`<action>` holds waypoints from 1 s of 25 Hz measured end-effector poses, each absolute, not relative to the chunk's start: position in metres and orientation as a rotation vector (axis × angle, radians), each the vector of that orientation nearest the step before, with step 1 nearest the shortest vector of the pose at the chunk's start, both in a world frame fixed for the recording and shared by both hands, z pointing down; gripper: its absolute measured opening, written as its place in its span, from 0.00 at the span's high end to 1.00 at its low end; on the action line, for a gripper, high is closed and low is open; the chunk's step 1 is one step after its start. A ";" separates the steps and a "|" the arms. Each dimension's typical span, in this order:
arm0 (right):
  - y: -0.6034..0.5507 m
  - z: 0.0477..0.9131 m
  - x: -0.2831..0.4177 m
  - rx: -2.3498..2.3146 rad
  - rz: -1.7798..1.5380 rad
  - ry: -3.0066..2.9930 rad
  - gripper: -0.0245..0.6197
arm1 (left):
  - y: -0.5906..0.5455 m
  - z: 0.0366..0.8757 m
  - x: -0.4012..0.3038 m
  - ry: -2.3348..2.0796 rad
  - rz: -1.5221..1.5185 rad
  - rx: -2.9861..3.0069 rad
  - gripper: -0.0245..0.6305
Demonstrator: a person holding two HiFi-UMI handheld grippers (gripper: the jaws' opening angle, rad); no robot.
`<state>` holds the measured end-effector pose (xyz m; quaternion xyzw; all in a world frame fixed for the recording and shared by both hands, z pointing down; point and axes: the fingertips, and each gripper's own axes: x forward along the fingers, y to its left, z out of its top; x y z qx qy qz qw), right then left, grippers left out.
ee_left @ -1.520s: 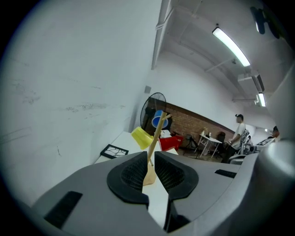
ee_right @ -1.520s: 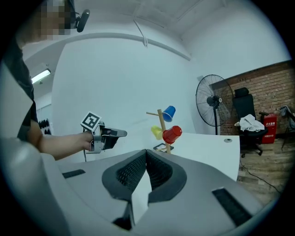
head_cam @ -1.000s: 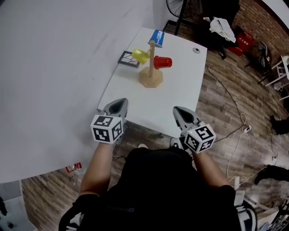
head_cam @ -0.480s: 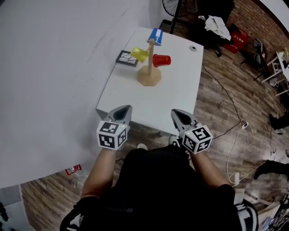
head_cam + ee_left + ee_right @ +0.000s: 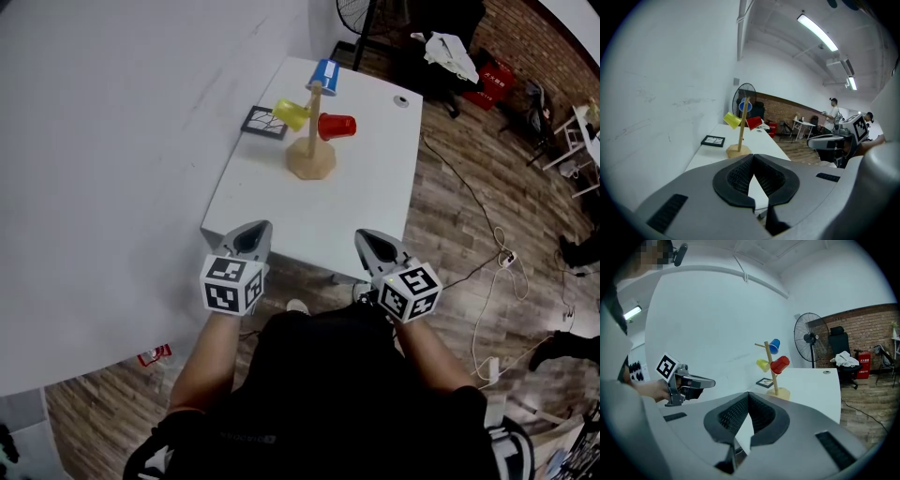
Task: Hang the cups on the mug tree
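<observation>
A wooden mug tree [image 5: 311, 157] stands on the far part of the white table [image 5: 361, 202]. Three cups hang on its pegs: yellow [image 5: 290, 113] on the left, red [image 5: 337, 126] on the right, blue [image 5: 324, 75] at the top. My left gripper [image 5: 251, 235] and right gripper [image 5: 368, 241] hover side by side over the table's near edge, well short of the tree. Both are shut with nothing between the jaws. The left gripper view shows the tree [image 5: 742, 129] ahead beyond its closed tips [image 5: 753, 157]. In the right gripper view, the tree [image 5: 771, 371] also stands ahead.
A black-framed marker tile [image 5: 266, 123] lies left of the tree, and a small round disc [image 5: 401, 101] sits at the table's far right corner. A white wall runs along the left. Beyond the table are a fan [image 5: 810, 337], chairs, and cables on the wooden floor [image 5: 487, 272].
My left gripper has shifted a little to the right and lower in the head view. The right gripper and the cups have stayed put.
</observation>
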<state>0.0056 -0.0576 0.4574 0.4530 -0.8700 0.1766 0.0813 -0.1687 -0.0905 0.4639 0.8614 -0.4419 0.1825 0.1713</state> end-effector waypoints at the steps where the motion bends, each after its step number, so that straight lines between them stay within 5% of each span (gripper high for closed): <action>1: -0.057 0.458 0.006 1.355 0.531 -2.598 0.95 | -0.090 0.464 -0.168 -1.251 0.521 2.445 0.94; 25: -0.058 0.456 -0.005 1.296 0.514 -2.608 0.95 | -0.087 0.456 -0.171 -1.245 0.488 2.447 0.94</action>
